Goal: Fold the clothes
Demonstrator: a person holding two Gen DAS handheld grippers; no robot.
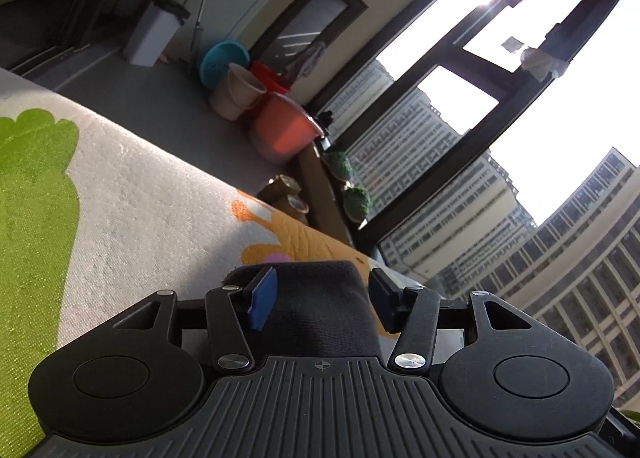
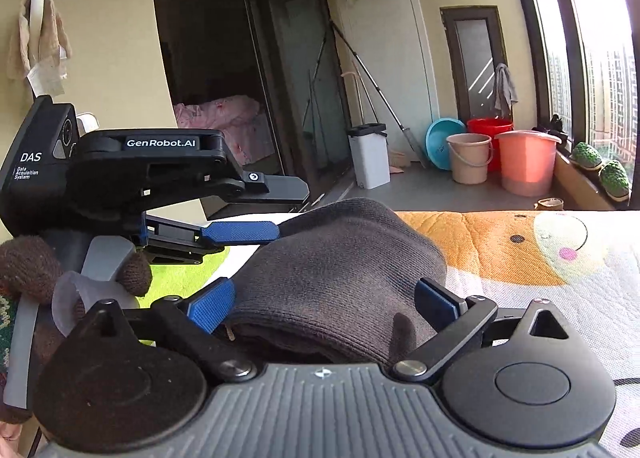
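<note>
Dark knit garment point(image 2: 340, 278): folded, lying on the patterned cover point(image 2: 540, 266). Right gripper point(image 2: 324, 306): jaws wide, straddling the garment, pads apparently not pressing. Left gripper point(image 1: 322, 298): half open, garment between its fingers, no grip evident.

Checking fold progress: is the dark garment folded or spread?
Folded: the dark garment sits bunched, with stacked layers at its near edge.

**Dark knitted garment on a printed quilt.**
The garment point(image 2: 340, 282) is dark grey-brown ribbed knit, bunched into a rounded, folded mound with layered edges showing at its near side. It rests on a pale quilt point(image 2: 520, 258) printed with orange and green shapes. In the left wrist view its dark fold point(image 1: 316, 306) rises as a smooth hump.
</note>
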